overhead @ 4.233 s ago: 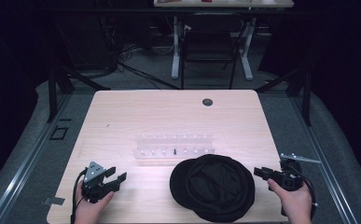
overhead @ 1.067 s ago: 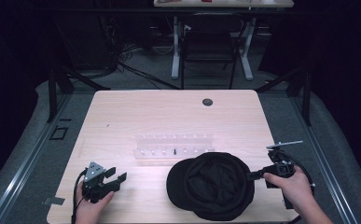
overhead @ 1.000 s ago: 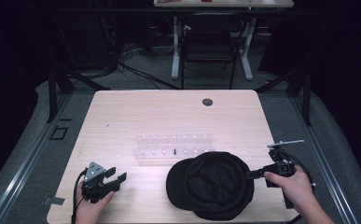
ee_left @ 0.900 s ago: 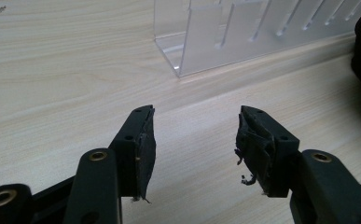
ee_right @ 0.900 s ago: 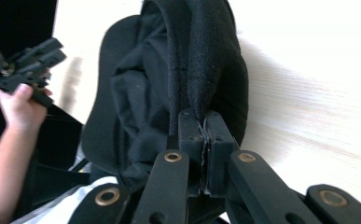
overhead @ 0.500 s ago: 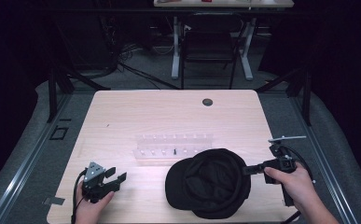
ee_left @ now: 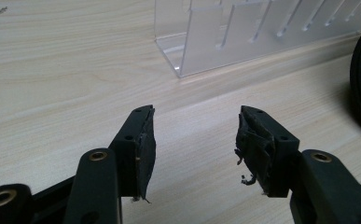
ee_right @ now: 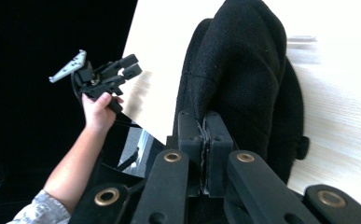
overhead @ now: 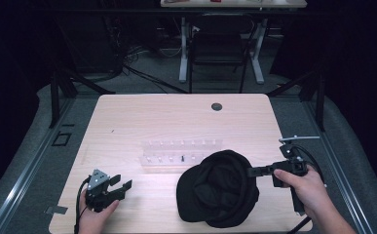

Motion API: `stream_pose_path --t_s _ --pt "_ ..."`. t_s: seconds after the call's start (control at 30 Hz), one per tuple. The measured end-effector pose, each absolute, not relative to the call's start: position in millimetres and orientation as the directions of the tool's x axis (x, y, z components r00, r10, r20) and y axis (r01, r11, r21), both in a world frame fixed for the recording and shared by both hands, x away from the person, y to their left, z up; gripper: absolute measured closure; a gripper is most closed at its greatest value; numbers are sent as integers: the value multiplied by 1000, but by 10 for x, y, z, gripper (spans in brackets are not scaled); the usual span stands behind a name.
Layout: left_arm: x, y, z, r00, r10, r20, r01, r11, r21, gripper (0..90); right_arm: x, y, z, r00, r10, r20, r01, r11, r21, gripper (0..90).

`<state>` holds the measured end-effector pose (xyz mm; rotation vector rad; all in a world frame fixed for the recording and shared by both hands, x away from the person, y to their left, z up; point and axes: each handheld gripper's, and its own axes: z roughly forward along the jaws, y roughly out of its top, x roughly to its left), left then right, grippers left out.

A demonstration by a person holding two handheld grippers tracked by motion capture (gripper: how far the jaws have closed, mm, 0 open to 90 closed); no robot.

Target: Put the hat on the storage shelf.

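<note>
Left gripper: held low at 7 o'clock on the table; its 2 jaws are seen spread apart with nothing between them, bare wood showing in the gap in the left gripper view.
Right gripper: held at 4 o'clock; its 2 jaws are seen pressed together on a fold of the cap's rim in the right gripper view.
Cap: a black cap, lying at 5 o'clock near the front edge, its right side pinched and slightly lifted.
Key relation: the cap lies directly at the right gripper's tips, toward 9 o'clock from that hand; its long axis is judged to run roughly from 7 to 1 o'clock. The right hand is the nearer; the left gripper is well apart from the cap.
Rack: a clear slotted rack at the table's centre, just beyond the cap, toward 12 o'clock.
Grommet: a dark round hole near the far edge.
</note>
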<state>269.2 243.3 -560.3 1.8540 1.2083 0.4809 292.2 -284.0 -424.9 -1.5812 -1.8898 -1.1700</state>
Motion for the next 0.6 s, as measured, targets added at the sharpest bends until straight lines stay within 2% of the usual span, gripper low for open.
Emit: stream_pose_path --t_s 0.6 --pt "2693 2429 -5607 459 879 -126 555 -173 814 466 2926 -2830 -4076 -279 488 827 942 -28 334 886"
